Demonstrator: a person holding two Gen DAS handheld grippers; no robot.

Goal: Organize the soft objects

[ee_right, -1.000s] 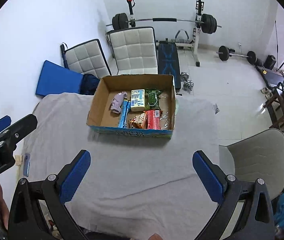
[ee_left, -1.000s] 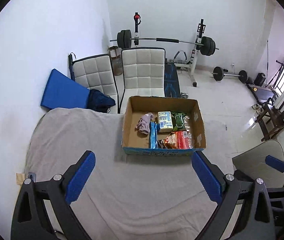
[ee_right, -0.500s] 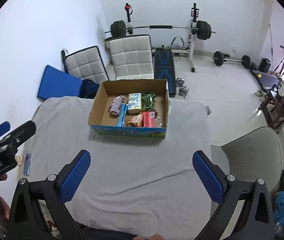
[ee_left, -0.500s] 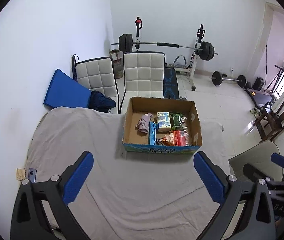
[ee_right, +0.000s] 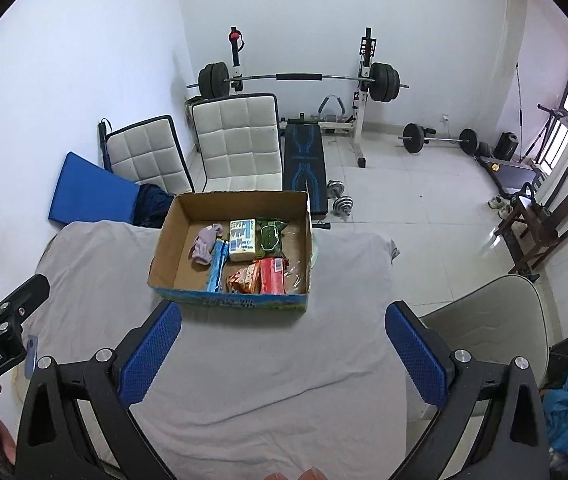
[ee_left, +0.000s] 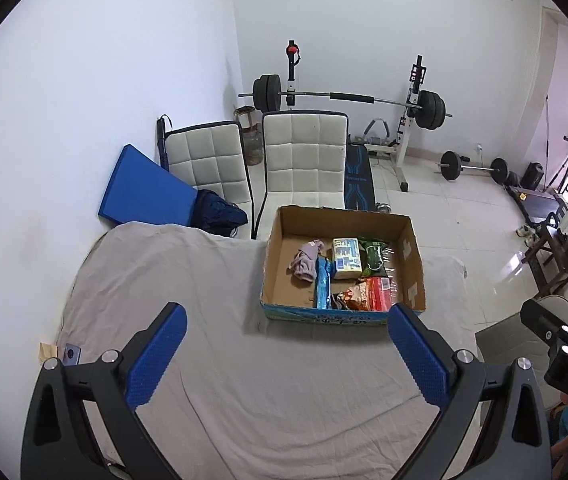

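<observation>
An open cardboard box (ee_left: 412,256) (ee_right: 164,248) sits at the far side of a table covered in grey cloth (ee_left: 244,380) (ee_right: 264,360). Inside lie a pale purple cloth (ee_left: 306,262) (ee_right: 204,245), a blue packet (ee_left: 323,284) (ee_right: 218,266), a white and blue pack (ee_left: 347,258) (ee_right: 242,239), a green bag (ee_left: 373,258) (ee_right: 270,234) and red and orange snack packs (ee_left: 368,298) (ee_right: 262,276). My left gripper (ee_left: 284,356) is open and empty, well short of the box. My right gripper (ee_right: 284,354) is open and empty, also short of the box.
Two white padded chairs (ee_left: 304,160) (ee_right: 240,140) stand behind the table, with a blue mat (ee_left: 144,192) against the wall. A barbell rack (ee_left: 348,98) stands at the back. A grey chair (ee_right: 488,320) is at the table's right. A phone (ee_left: 71,354) lies at the left edge.
Both grippers have pulled back and risen, so the box looks smaller and farther away. Both stay open and empty.
</observation>
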